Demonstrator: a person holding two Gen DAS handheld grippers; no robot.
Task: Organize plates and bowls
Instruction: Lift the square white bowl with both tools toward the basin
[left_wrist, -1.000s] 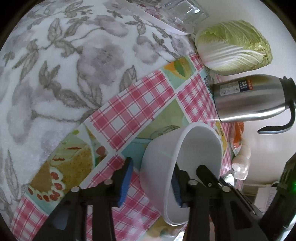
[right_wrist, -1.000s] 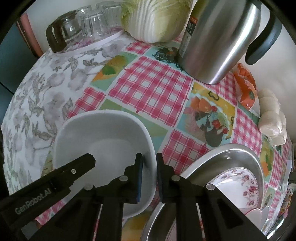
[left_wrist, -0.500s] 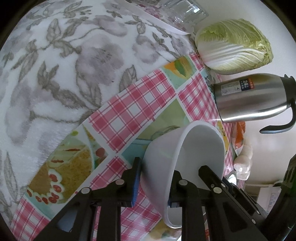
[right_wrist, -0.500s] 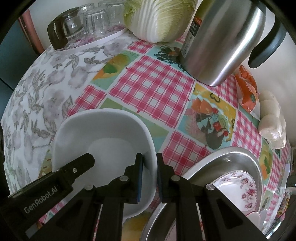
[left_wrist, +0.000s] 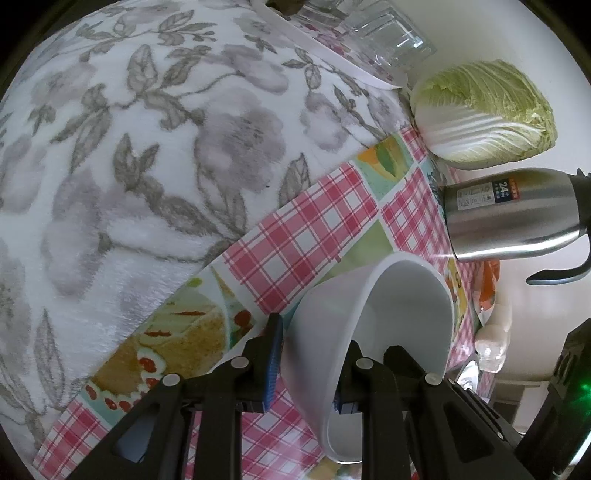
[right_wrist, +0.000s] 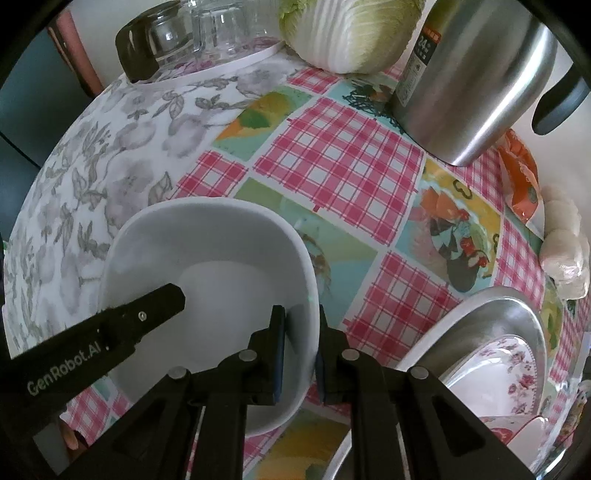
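At six o'clock, both our tools, left tool (left_wrist: 308, 363) and right tool (right_wrist: 300, 352), pinch the white bowl (right_wrist: 207, 258); uneven pulling could twist its rim loose.

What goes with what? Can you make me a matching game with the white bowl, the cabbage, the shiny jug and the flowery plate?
Things:
1. white bowl
2. cabbage
3. steel jug
4. flowery plate

Places:
A. lying inside the metal basin
B. at the back, left of the jug, beside the glass cups
C. wall between the fingers of both the left gripper and right gripper
D. standing on the checked tablecloth, black handle

Pairs: 1-C, 2-B, 3-D, 4-A
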